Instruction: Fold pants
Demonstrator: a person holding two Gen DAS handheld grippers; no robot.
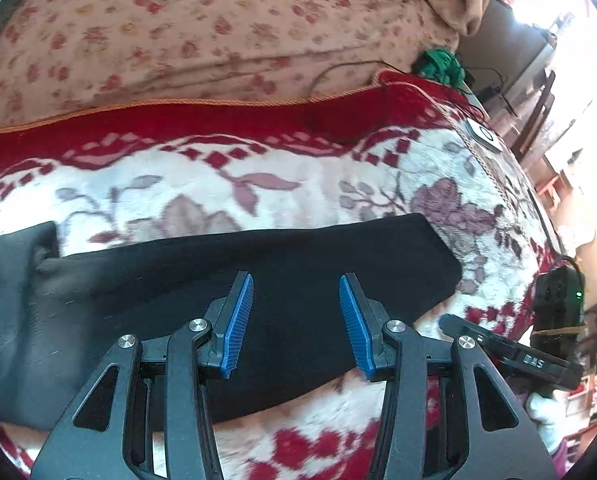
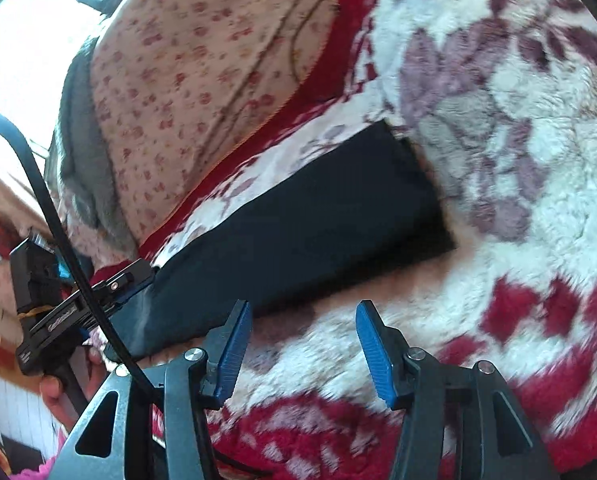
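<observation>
Black pants point(image 1: 258, 280) lie folded into a long strip on the blanket point(image 1: 258, 176); both grippers point(image 1: 296, 320) point(image 2: 304, 344) gape, holding nothing.

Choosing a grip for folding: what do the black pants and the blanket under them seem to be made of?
Pants: smooth matte black fabric, probably a woven or fine knit; it lies flat with soft creases. Blanket: thick plush fleece, fuzzy pile, red and white floral pattern.

black pants point(image 1: 258, 280) lay flat on the bed as a long folded band, smooth and dark. in the left wrist view they ran crosswise beneath the tool's tips; in the right wrist view they point(image 2: 310, 224) stretched ahead and leftward.
</observation>
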